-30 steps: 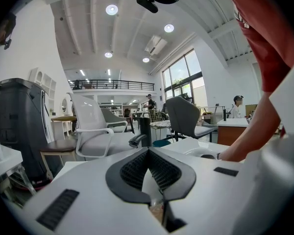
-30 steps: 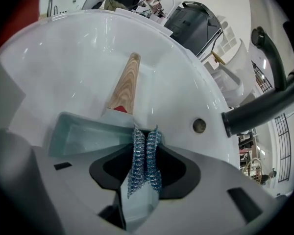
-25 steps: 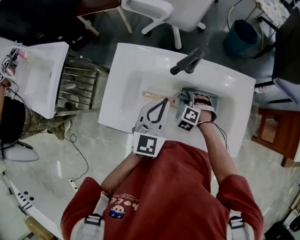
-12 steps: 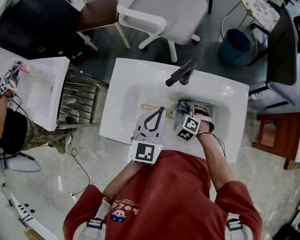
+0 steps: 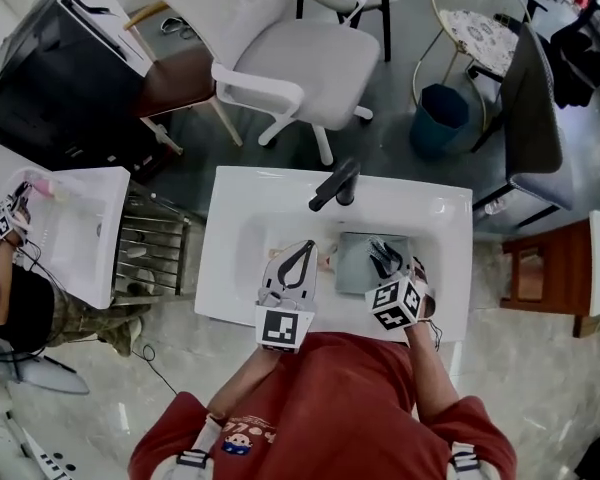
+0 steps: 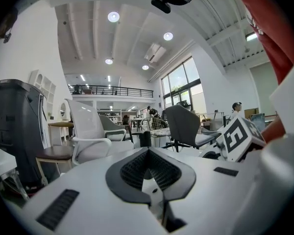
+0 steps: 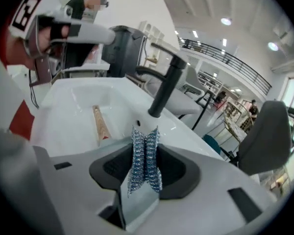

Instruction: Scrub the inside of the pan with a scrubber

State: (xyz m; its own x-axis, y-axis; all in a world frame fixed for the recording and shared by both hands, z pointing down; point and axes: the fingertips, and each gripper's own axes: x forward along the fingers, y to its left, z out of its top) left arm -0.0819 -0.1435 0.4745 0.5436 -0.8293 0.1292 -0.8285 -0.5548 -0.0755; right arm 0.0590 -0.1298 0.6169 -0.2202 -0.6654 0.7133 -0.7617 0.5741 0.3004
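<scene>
A grey square pan [image 5: 360, 264] lies in the white sink [image 5: 242, 208], its wooden handle [image 5: 327, 261] pointing left. My right gripper [image 5: 384, 259] hangs over the pan's near right part, shut on a silvery-blue steel mesh scrubber [image 7: 145, 158]. In the right gripper view the wooden handle [image 7: 101, 123] shows on the basin floor, and the pan itself is hidden under the gripper body. My left gripper [image 5: 304, 248] is shut on nothing, just left of the pan above the handle. In the left gripper view its jaws [image 6: 148, 155] point out over the room.
A black faucet [image 5: 334, 186] rises at the sink's back edge, right behind the pan. A white chair [image 5: 290, 63] stands beyond the sink. Another white sink [image 5: 75, 218] with a metal rack [image 5: 155, 253] is to the left, where another person works.
My right gripper has drawn back toward me, from over the pan's middle to its near right part, still holding the scrubber. The left gripper has hardly moved. The head view has tilted up.
</scene>
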